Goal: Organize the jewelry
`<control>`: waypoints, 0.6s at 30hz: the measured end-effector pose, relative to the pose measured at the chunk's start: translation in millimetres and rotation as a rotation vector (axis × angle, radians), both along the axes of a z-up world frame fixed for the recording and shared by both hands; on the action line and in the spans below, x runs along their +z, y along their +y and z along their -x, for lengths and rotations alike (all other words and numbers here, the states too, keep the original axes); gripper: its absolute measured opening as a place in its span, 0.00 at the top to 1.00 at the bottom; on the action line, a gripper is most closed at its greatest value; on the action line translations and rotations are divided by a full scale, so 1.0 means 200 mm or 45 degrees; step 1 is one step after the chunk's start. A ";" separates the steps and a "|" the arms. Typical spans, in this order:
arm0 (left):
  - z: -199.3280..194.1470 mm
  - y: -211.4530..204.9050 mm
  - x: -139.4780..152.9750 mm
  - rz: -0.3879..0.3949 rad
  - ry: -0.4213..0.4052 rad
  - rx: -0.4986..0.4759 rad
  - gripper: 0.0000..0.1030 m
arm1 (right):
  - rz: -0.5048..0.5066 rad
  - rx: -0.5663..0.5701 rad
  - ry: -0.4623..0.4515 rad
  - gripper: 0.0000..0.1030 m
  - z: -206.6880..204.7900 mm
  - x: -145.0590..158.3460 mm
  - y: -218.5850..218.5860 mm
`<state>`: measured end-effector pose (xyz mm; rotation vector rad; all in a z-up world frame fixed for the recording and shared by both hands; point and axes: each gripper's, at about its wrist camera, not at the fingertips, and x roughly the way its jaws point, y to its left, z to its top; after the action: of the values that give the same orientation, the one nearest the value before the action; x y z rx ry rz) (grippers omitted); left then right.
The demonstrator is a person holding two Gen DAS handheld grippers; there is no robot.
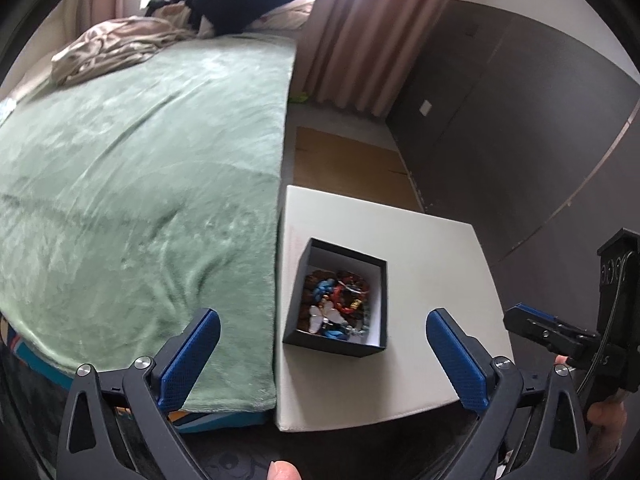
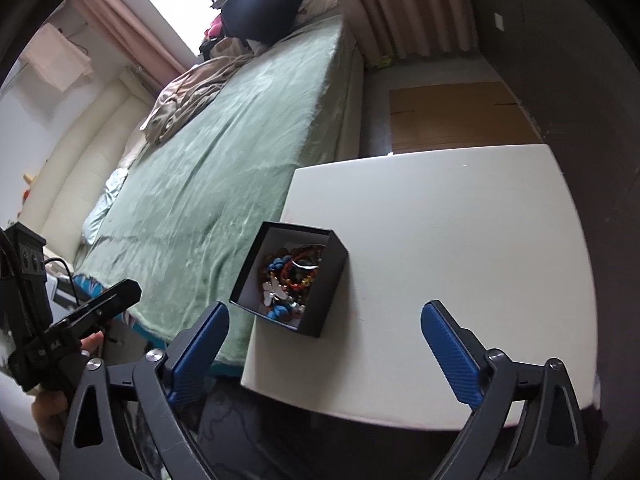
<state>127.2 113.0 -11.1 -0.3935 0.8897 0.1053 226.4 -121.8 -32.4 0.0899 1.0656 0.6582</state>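
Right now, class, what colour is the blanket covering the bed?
Pale green; the blanket shows best in the left wrist view.

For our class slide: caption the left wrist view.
Open left gripper above a black square cardboard box of colourful jewelry on a white table.

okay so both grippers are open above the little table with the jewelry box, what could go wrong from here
The black box sits near the white table's edge beside the bed; a nudge could push it off that side.

The jewelry lies in a tangled heap, so lifting one piece may drag others out.

Neither the left gripper nor the right gripper holds anything, and their wide fingers may struggle to reach inside the box.
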 end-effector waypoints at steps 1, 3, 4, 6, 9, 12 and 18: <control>0.01 -0.02 0.01 -0.007 -0.009 -0.012 0.00 | 0.000 -0.006 -0.008 0.00 0.02 0.01 -0.02; 0.03 -0.06 0.04 -0.017 -0.029 -0.030 0.00 | -0.002 -0.019 -0.024 0.00 0.04 0.03 -0.06; 0.05 -0.08 0.05 -0.018 -0.043 -0.044 0.00 | -0.002 -0.024 -0.027 0.00 0.06 0.04 -0.08; 0.07 -0.11 0.08 -0.019 -0.068 -0.061 0.00 | -0.009 -0.039 -0.030 0.00 0.09 0.05 -0.12; 0.11 -0.17 0.12 -0.042 -0.096 -0.084 0.00 | -0.015 -0.058 -0.053 0.00 0.13 0.07 -0.18; 0.16 -0.24 0.17 -0.118 -0.141 -0.087 0.00 | -0.024 -0.082 -0.079 0.00 0.19 0.11 -0.24; 0.25 -0.34 0.24 -0.181 -0.204 -0.123 0.00 | 0.016 -0.159 -0.189 0.00 0.30 0.18 -0.36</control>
<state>77.0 45.4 36.9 -0.2224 0.7369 0.0471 166.9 -194.8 3.9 0.0944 0.9137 0.5371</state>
